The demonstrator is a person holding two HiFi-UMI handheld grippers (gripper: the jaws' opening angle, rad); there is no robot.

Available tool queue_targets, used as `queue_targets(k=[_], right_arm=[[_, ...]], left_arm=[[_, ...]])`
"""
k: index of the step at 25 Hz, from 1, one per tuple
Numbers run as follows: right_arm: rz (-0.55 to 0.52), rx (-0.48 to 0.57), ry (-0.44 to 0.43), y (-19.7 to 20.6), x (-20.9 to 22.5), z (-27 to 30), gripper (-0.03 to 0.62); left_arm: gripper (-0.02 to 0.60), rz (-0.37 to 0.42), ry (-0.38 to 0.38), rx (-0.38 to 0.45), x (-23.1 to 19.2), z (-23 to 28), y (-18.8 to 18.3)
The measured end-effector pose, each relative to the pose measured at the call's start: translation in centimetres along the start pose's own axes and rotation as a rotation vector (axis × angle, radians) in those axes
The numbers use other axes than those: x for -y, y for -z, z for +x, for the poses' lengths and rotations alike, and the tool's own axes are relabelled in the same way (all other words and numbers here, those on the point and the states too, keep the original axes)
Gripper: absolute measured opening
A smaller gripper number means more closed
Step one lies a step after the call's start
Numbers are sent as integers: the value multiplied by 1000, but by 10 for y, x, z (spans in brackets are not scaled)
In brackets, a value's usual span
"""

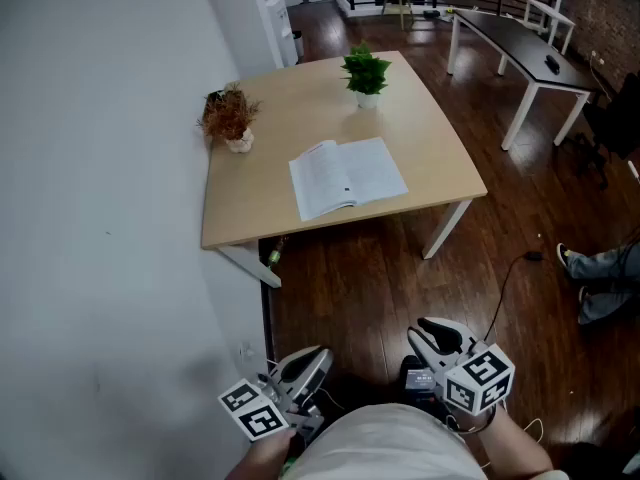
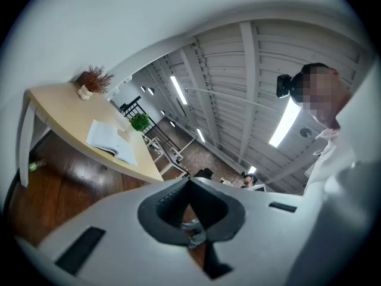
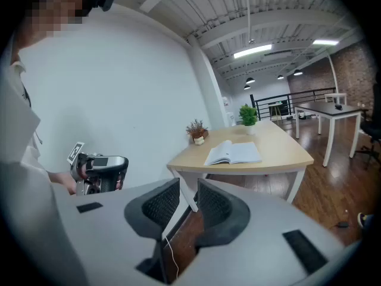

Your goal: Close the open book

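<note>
The open book (image 1: 347,178) lies flat, pages up, on the light wooden table (image 1: 440,153), near its front edge. It also shows as the book (image 2: 110,140) in the left gripper view and the book (image 3: 233,152) in the right gripper view. Both grippers hang low by the person's body, well short of the table. My left gripper (image 1: 305,363) has its jaws closed tip to tip (image 2: 189,183), holding nothing. My right gripper (image 1: 432,336) points slightly downward towards the table, its jaws (image 3: 187,189) a narrow gap apart and empty. The left gripper (image 3: 101,171) is seen beside it.
A green potted plant (image 1: 366,73) and a dried brown plant (image 1: 229,116) stand on the table behind the book. A white wall runs along the left. A dark table (image 1: 520,38) stands at the back right. A seated person's legs (image 1: 600,268) and a floor cable (image 1: 505,278) are at the right.
</note>
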State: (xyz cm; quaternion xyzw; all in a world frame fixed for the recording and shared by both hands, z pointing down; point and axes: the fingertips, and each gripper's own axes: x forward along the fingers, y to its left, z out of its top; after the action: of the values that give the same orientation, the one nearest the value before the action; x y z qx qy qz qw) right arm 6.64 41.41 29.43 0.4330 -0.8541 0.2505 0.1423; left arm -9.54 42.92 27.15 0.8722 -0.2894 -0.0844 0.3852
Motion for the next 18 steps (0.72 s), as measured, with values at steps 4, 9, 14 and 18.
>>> queue_targets(k=[4,9,14,18], right_arm=[[-19,24,7,-12,-2,21,81],[-25,28,15,-16,-7,32,81],[-31,21,25,-23,0,45,81],[-42,20,38,-35,18,60,81]], left_arm=[[-3,23,-14,-18,-21,0,-11],[-3,5,-29,-7,-35,-7,-17],[-3,2,-44,20,-48,-3,-30],[-3,-5,-73,48,-63,8,-43]])
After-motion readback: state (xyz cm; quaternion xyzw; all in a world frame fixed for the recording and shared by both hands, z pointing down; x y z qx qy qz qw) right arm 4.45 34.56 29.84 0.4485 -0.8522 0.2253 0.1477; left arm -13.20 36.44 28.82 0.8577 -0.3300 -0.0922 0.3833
